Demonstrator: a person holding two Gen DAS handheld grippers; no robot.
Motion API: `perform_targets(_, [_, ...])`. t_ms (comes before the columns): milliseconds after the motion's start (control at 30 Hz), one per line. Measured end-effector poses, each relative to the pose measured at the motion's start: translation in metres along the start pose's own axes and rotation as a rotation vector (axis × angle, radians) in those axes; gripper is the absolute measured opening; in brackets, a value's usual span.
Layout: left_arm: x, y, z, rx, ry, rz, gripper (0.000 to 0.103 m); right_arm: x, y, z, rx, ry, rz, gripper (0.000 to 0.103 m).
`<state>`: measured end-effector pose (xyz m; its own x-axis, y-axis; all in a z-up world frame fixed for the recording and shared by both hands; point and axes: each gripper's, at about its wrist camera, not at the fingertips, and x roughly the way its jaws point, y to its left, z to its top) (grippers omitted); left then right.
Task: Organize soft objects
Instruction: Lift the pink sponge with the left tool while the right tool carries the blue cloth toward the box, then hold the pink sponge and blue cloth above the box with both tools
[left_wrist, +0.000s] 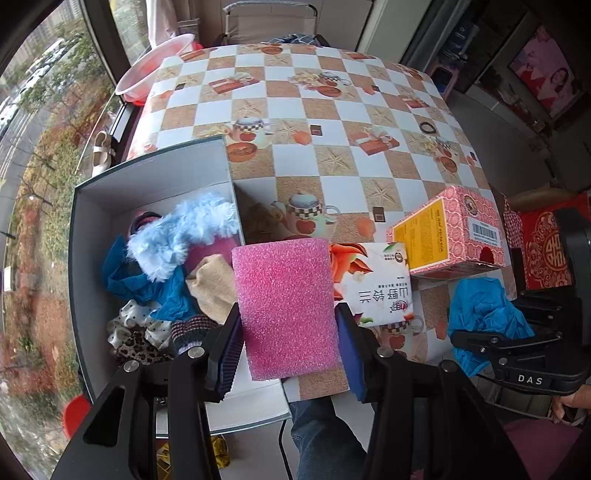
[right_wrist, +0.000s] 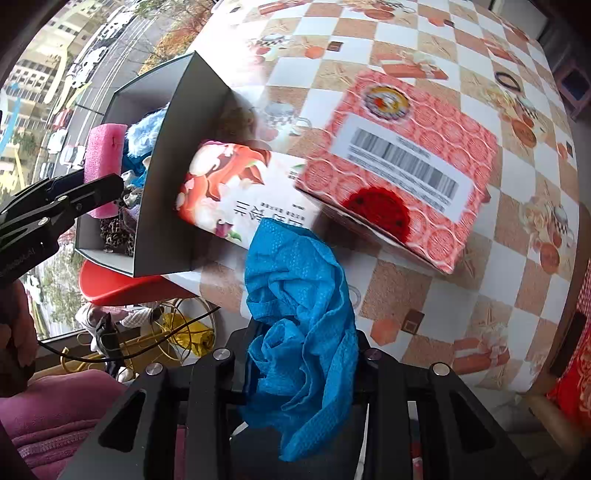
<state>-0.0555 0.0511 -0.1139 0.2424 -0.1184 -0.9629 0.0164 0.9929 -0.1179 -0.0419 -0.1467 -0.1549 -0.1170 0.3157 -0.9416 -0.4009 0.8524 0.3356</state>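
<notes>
Currently left gripper (left_wrist: 288, 332) clamps a pink foam block (left_wrist: 286, 306) beside the grey open box (left_wrist: 147, 162) at 9 o'clock, likely for dropping in. Right gripper (right_wrist: 303, 354) pinches a crumpled blue cloth (right_wrist: 299, 314), lifted clear of the table, probably next.

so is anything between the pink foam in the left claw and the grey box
Nothing visible. The pink foam block hangs right at the grey box near wall, with only soft items piled inside.

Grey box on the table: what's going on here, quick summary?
A person is sorting soft things into the grey box. The left gripper holds a pink foam block at the box's edge; the right gripper is shut on a blue cloth. Fluffy and patterned fabrics already lie inside.
</notes>
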Motion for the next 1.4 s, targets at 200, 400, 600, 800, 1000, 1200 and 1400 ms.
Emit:
perform_targets(200, [-0.006, 0.034, -0.009, -0.108, -0.026, 0.023, 0.052, -0.006, 0.038, 0.027, -0.117, -0.001, -0.013, 0.034])
perform_targets(400, [-0.005, 0.063, -0.020, -0.207, -0.033, 0.040, 0.052, -0.008, 0.077, 0.052, -0.237, 0.000, -0.024, 0.034])
perform_targets(600, [-0.003, 0.086, -0.030, -0.283, -0.030, 0.056, 0.052, -0.003, 0.114, 0.076, -0.298, 0.005, 0.003, 0.034])
perform_targets(800, [-0.003, 0.102, -0.040, -0.340, -0.026, 0.067, 0.052, 0.002, 0.153, 0.088, -0.388, 0.014, 0.014, 0.034])
perform_targets(1000, [-0.001, 0.112, -0.046, -0.375, -0.021, 0.074, 0.052, 0.008, 0.176, 0.093, -0.442, 0.025, 0.022, 0.034])
perform_targets(1200, [0.003, 0.118, -0.050, -0.398, -0.017, 0.071, 0.052, 0.014, 0.187, 0.099, -0.457, 0.041, 0.015, 0.034])
perform_targets(1400, [0.004, 0.119, -0.048, -0.399, -0.012, 0.079, 0.052, 0.016, 0.198, 0.111, -0.462, 0.036, 0.023, 0.034])
